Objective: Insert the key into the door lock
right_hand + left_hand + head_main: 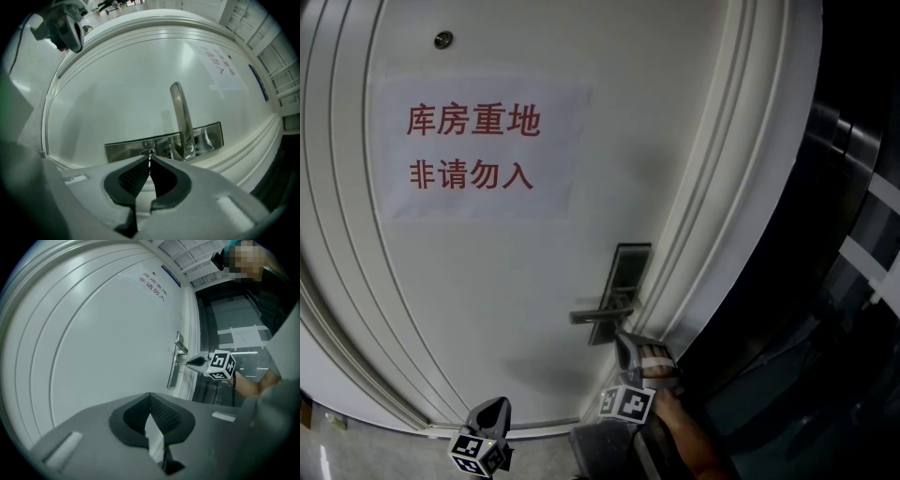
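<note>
Jaws of the right gripper (150, 158) were closed on one key (149, 162); jaws of the left gripper (150, 397) met at their tips with nothing between them. Count: two grippers, one key, one door (117, 93), one lock plate (126, 149), one keyhole (148, 153), one lever handle (182, 122), one paper sign (478, 150). Key long axis ran along the right jaws, roughly square to the door face, tip at the keyhole; depth of entry could not be determined. Right forearm (689, 441) reached in from the lower right. Left gripper was held low, well apart from the lock plate, facing the door
</note>
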The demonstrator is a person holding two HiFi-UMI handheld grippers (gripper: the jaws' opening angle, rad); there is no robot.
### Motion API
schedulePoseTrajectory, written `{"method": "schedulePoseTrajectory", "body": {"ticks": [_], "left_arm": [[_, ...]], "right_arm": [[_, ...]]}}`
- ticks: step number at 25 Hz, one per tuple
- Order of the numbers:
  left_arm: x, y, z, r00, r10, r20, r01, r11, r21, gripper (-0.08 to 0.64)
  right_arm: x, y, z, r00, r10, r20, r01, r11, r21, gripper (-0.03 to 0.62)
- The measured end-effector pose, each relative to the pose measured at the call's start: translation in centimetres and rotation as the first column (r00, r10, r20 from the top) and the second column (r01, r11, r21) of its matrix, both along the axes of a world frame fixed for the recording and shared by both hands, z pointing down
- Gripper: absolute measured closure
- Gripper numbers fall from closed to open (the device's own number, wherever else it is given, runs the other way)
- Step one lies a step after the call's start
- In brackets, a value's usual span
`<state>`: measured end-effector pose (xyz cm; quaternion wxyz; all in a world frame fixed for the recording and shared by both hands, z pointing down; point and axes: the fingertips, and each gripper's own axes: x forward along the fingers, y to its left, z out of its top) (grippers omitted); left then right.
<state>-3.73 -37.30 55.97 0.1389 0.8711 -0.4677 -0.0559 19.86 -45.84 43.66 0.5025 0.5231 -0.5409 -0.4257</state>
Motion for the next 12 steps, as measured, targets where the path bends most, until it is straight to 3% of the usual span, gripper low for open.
{"method": "schedulePoseTrajectory", "body": {"ticks": [12], "left_arm": [[-0.6, 0.3, 0.2, 1.000, -0.015, -0.013, 0.015, 1.000, 0.001, 0.557]], "right_arm": [[-0.2, -1.1, 0.3, 0.996, 0.024, -0.089, -0.026, 0.999, -0.022, 0.581]]}}
